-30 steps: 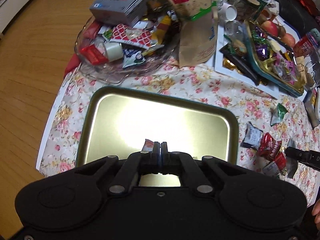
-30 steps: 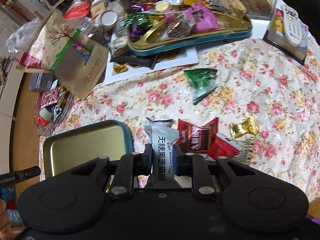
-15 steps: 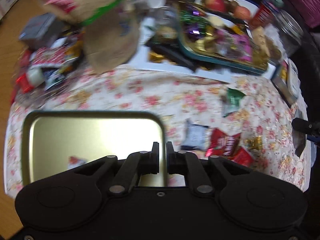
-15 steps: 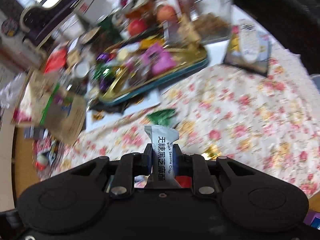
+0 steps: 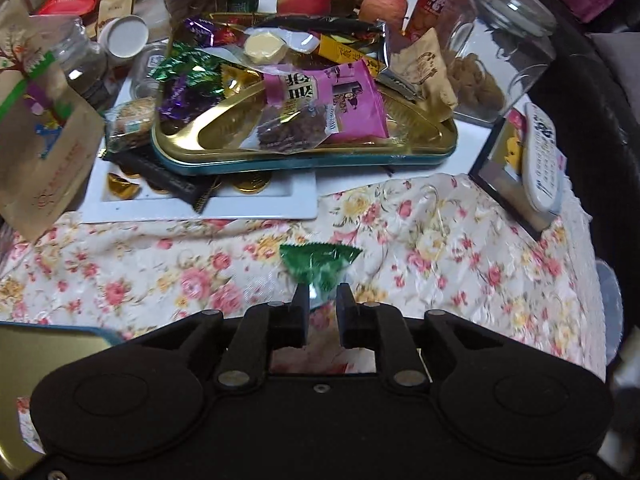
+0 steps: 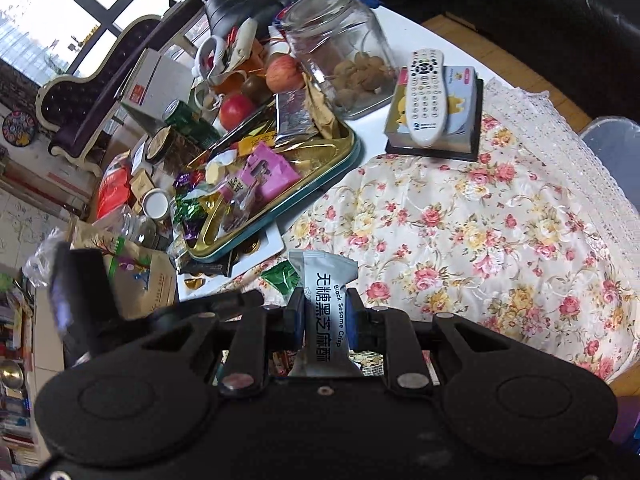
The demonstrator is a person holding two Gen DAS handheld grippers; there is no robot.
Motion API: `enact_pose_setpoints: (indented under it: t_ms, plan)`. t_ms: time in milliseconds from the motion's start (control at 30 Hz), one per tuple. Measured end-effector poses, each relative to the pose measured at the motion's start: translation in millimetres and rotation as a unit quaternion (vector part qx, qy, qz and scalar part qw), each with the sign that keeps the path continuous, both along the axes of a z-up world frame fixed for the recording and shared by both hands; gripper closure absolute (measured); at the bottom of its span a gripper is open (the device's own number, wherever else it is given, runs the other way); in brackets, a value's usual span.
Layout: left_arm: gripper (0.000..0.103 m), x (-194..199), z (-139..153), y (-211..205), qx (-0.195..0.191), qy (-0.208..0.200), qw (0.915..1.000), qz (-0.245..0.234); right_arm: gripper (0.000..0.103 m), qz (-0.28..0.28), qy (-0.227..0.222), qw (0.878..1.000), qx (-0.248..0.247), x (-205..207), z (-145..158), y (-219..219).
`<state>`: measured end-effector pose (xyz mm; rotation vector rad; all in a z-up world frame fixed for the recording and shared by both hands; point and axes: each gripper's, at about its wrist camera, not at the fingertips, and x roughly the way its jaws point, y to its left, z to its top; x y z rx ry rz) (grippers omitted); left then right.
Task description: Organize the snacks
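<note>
Gripping a grey sesame-crisp packet point(image 6: 327, 312) upright between its fingers, the right gripper point(image 6: 325, 312) hung above the floral tablecloth point(image 6: 460, 232), jaws closed on the wrapper's middle. Only the right wrist view showed that packet; it also caught the window, a dark sofa and part of the left gripper at its left edge, blurred. The left wrist view alone showed the left gripper point(image 5: 322, 304) with its jaws a little apart and nothing between them, its tips just short of a green candy wrapper point(image 5: 320, 264) lying on the cloth. That view also took in a corner of the empty gold tin point(image 5: 44, 344) at lower left. Both views showed the filled snack tray point(image 5: 304, 156), the glass jar point(image 5: 500, 52) and the remote control point(image 5: 540, 160) resting on a small box.

A second earlier the left gripper was pinched shut over the gold tin with a small wrapper inside it; it had since parted and swung right to the green candy. The right gripper kept its packet but had lifted, so the red snacks on the cloth dropped mostly out of sight.
</note>
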<state>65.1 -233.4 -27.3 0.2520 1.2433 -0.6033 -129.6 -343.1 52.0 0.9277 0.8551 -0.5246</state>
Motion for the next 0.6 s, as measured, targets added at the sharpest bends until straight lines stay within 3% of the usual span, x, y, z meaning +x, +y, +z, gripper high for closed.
enact_pose_setpoints:
  t_ms: [400,567,600]
  plan:
    - [0.08,10,-43,-29,0.038,0.004,0.9993,0.001,0.082,-0.016,-0.026,0.999,0.02,-17,11,-15]
    - [0.073,8,-46,-36,0.038,-0.011,0.9992,-0.001,0.082,-0.017,-0.028,0.999,0.025,-15,10,-13]
    - [0.067,7,-47,-38,0.039,-0.015,0.9991,-0.006,0.082,-0.017,-0.028,0.999,0.025,-15,10,-13]
